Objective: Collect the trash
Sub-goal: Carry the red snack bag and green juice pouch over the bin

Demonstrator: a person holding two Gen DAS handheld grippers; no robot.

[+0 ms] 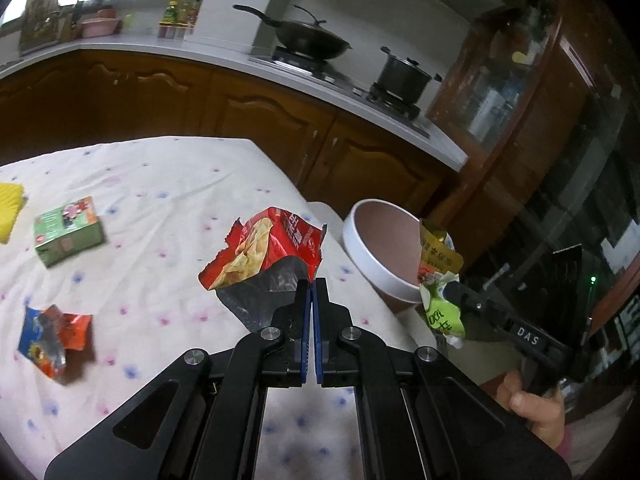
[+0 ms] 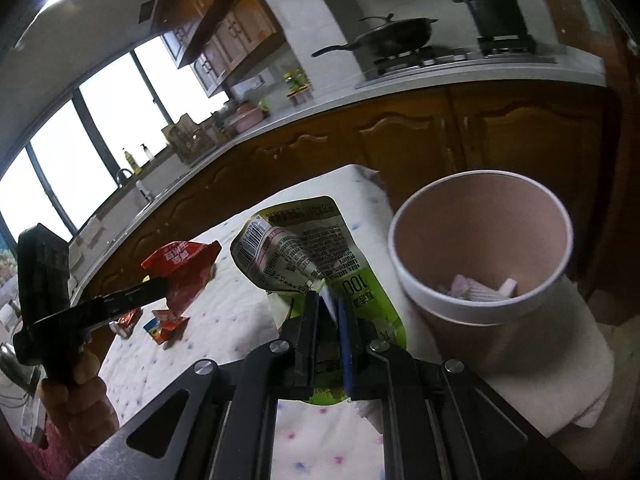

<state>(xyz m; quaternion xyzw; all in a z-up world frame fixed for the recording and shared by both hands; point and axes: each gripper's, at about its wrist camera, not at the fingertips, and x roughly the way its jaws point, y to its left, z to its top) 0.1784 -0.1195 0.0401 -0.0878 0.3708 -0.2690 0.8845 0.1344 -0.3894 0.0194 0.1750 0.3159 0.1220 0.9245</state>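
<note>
A crumpled red foil snack bag (image 1: 266,254) is pinched above the dotted tablecloth (image 1: 160,200) by the left gripper (image 1: 311,284); a green printed pouch (image 2: 304,248) is clamped by the right gripper (image 2: 328,300) beside the round white-rimmed paper bin (image 2: 480,240).

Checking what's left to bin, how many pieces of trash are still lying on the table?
2: a green carton at the far left and a crumpled blue-orange wrapper nearer; the yellow thing at the edge is unclear.
</note>
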